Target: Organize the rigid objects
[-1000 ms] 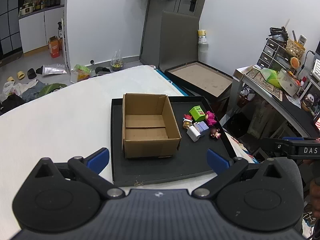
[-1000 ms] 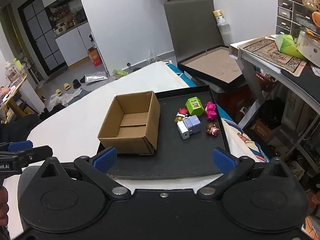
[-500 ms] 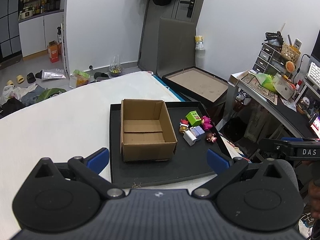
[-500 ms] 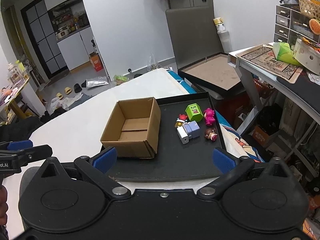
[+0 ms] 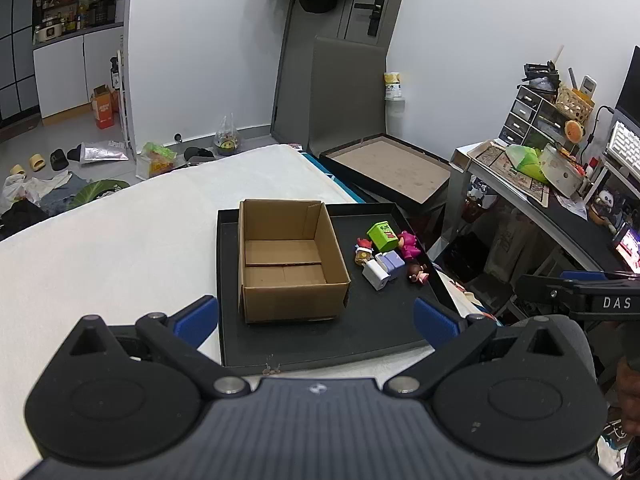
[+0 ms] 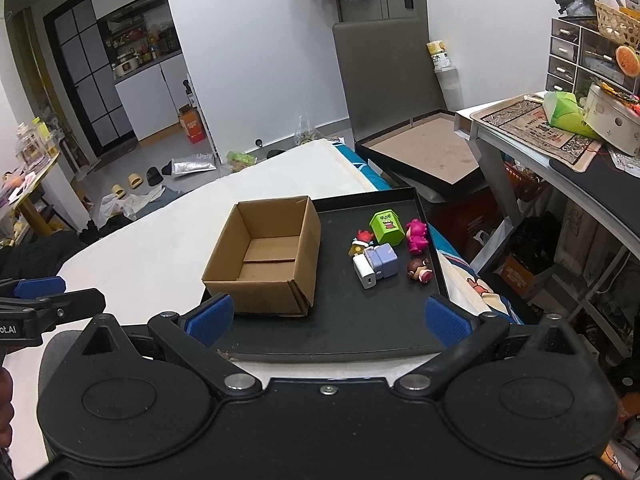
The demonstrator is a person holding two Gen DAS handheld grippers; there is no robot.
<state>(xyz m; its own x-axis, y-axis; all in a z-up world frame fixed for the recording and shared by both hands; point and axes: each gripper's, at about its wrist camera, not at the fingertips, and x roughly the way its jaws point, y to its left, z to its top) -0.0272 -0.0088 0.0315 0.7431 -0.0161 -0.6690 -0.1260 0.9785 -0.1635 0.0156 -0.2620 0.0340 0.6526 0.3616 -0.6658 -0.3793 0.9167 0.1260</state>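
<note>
Both tongs held wide apart and empty, near a black tray on the white table.

Left tongs (image 5: 316, 320), then the open cardboard box (image 6: 264, 264) on the tray (image 6: 360, 320), small toys (image 6: 384, 248) clustered just right of it, right tongs (image 6: 328, 316) hovering nearest.

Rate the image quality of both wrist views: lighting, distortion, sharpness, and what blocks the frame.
Left wrist view: even indoor light, no glare; fisheye bends the walls and darkens the corners; box and toys sharp; the left hand-held gripper, open, fills the bottom. Right wrist view: same soft light and bending; tray crisp; the right hand-held gripper, open, blocks the lower third.
</note>
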